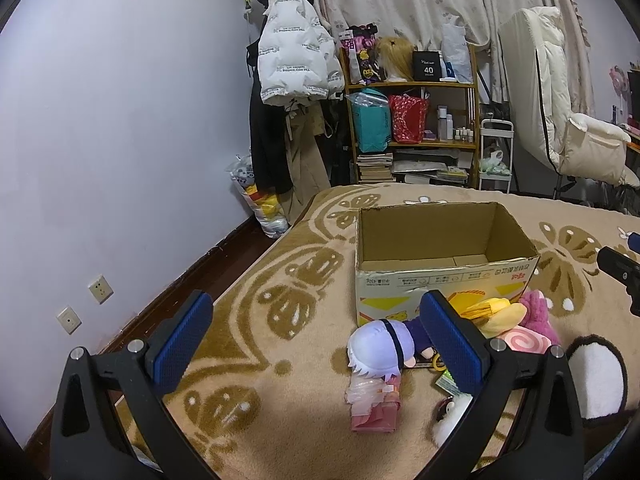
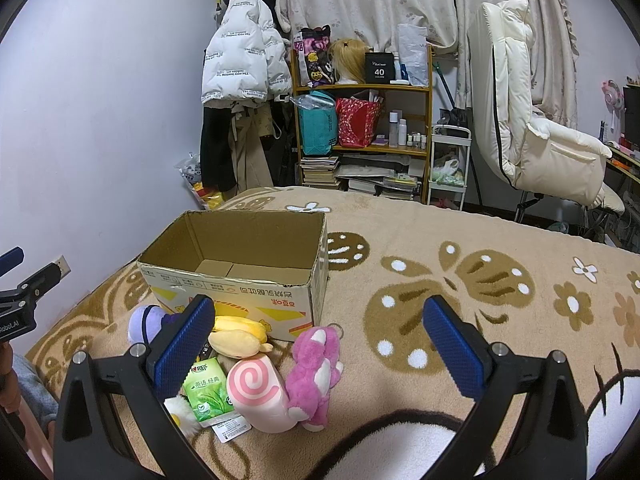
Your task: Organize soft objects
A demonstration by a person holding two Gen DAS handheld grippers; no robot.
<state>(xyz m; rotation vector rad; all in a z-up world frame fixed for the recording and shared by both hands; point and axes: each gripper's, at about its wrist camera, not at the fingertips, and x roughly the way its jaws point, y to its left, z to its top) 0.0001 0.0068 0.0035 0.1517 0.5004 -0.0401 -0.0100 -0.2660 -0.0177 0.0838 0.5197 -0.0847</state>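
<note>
From my left wrist view, the left gripper (image 1: 316, 332) fills the bottom of the frame, its jaws spread wide and holding nothing. Between its blue pads, low and right of centre, lies a doll with a lavender cap (image 1: 378, 350), face down on the patterned beige blanket (image 1: 248, 360). Just behind it, in the middle of the frame, stands the open cardboard box (image 1: 440, 280), and I see nothing inside it. To the right of the doll, against the box front, a yellow plush (image 1: 502, 316), a pink swirl roll (image 1: 524, 340) and a magenta plush bear (image 1: 538, 312) are bunched together, touching. The right gripper's tip pokes in at the right edge.

From my right wrist view, the right gripper (image 2: 318, 332) is likewise released, jaws wide apart, empty. The box (image 2: 240, 292) sits left of centre. Below it, in the lower left, the same cluster lies on the blanket (image 2: 440, 248): lavender cap (image 2: 146, 322), yellow plush (image 2: 238, 338), swirl roll (image 2: 258, 392) and bear (image 2: 318, 368) beside each other, with a green tea packet (image 2: 208, 392) just left of the roll.
</note>
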